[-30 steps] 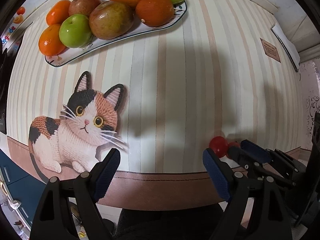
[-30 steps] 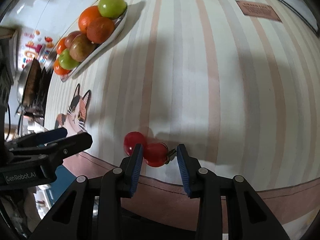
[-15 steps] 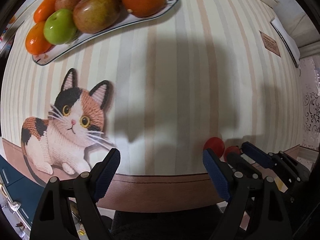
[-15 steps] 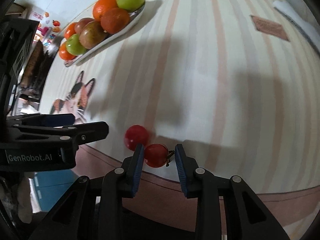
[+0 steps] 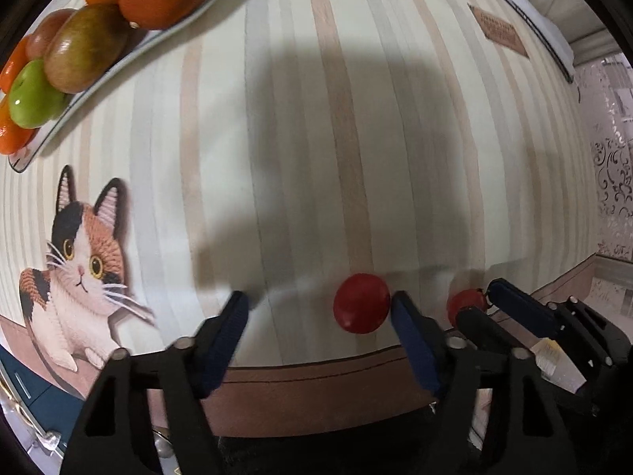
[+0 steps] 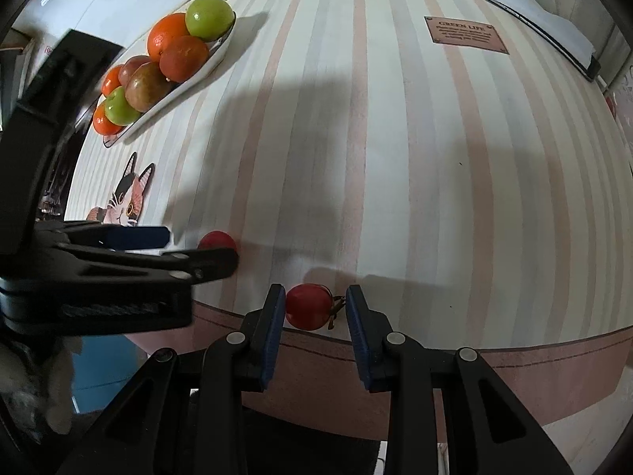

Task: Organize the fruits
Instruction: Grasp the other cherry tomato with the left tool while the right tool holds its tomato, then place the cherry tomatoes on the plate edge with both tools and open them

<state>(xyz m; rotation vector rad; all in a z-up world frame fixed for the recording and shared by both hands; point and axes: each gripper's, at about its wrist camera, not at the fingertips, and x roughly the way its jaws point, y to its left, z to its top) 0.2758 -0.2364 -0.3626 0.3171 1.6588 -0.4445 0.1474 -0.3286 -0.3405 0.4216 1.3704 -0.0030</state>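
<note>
Two small red tomatoes lie near the table's front edge. My left gripper (image 5: 320,312) is open; one red tomato (image 5: 361,303) sits between its jaws, against the right pad. It also shows in the right wrist view (image 6: 217,241) behind the left gripper (image 6: 166,245). My right gripper (image 6: 316,308) has its jaws around the second red tomato (image 6: 309,306), which has a dry stem; the left pad touches it and a small gap shows on the right. This tomato shows in the left wrist view (image 5: 465,304) between the right gripper's fingers (image 5: 514,304).
A long white plate (image 6: 198,83) with oranges, green apples and brownish fruit stands at the far left; it also shows in the left wrist view (image 5: 130,51). A cat picture (image 5: 79,269) is printed on the striped cloth. A brown label (image 6: 466,34) and a white tray (image 6: 546,27) lie far right.
My left gripper has moved right and forward, so the first tomato now sits between its jaws. My right gripper has stayed around the second tomato.
</note>
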